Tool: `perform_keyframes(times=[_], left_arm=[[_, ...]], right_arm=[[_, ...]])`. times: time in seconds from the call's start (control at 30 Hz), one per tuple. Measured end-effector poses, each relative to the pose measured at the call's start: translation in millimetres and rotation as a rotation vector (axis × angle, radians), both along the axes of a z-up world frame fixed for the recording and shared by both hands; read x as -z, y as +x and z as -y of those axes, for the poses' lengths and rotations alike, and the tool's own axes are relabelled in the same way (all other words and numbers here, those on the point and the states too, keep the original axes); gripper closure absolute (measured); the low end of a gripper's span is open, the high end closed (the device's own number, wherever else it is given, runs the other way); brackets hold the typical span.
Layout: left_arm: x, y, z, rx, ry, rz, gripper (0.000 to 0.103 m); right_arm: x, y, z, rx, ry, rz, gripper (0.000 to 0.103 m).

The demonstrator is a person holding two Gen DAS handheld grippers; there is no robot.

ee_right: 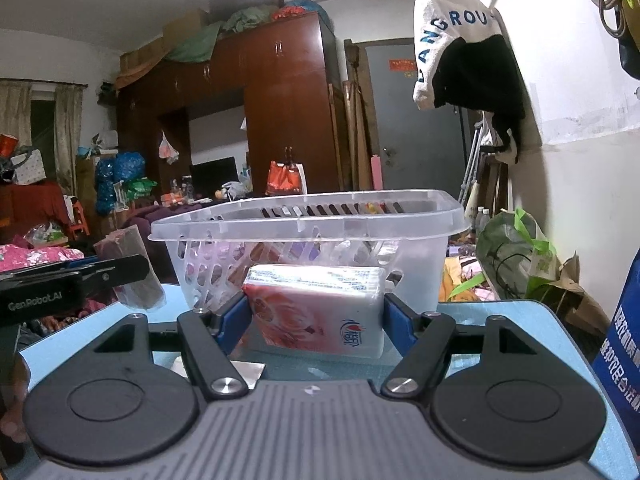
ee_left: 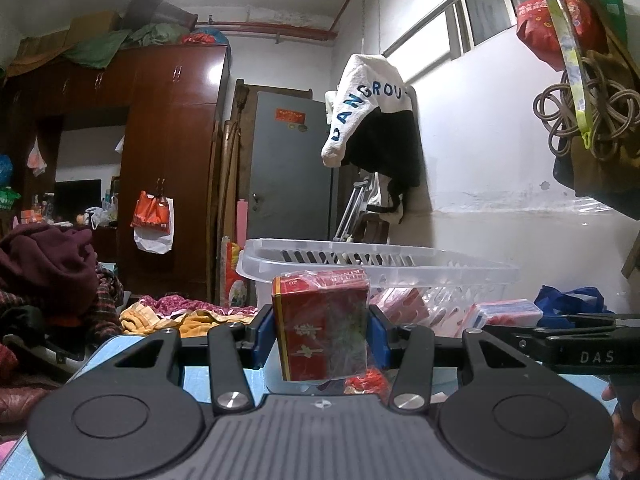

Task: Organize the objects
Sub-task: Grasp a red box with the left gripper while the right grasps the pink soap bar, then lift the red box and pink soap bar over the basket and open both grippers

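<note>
A clear slotted basket [ee_right: 304, 220] holding red-and-white packets is seen just ahead on the blue table [ee_right: 520, 320] — a red box [ee_left: 320, 324] is clamped by the left gripper [ee_left: 320, 330], a tissue pack [ee_right: 316, 308] by the right gripper [ee_right: 316, 316].

Both wrist cameras face the clear basket [ee_left: 376, 264] [ee_right: 308, 220] closely.
</note>
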State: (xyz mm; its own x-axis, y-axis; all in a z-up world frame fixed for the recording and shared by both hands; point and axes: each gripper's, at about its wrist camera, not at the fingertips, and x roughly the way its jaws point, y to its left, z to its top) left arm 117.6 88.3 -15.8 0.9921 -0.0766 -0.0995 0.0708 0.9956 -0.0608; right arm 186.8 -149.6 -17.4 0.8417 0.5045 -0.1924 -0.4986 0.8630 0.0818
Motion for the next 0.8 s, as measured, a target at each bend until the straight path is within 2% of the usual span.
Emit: perform_keyframes(times=[0.23,0.43,0.6,0.67,0.8], left_arm=[[0.4,-1.4,-2.4,0.002,-0.016,0.004,0.052],[-0.7,-4.2,-2.7,0.012,-0.017,0.021,0.052],[-6.8,-13.4,-3.6,0.142,-0.055,0.055,0.052],[-17.5,-16.5,-5.4,0.180,-0.077,0.067,0.052],[-67.4,-2.9,-3.1,0.165,-0.080,0.103,0.052]], right_arm=[[-0.5,-8.2,-0.6,0.001,0.000,0.048,0.030],[-1.7,-28.2,-1.4,0.041,0.003,0.168,0.030],[-10.5,-44.5,8.7,0.027,0.044,0.213,0.030],[-23.4,-44.3,9.5,0.030,0.039,0.208,0.030],[-64.8,-21.8,8.4,0.031,0.023,0.203,0.030]])
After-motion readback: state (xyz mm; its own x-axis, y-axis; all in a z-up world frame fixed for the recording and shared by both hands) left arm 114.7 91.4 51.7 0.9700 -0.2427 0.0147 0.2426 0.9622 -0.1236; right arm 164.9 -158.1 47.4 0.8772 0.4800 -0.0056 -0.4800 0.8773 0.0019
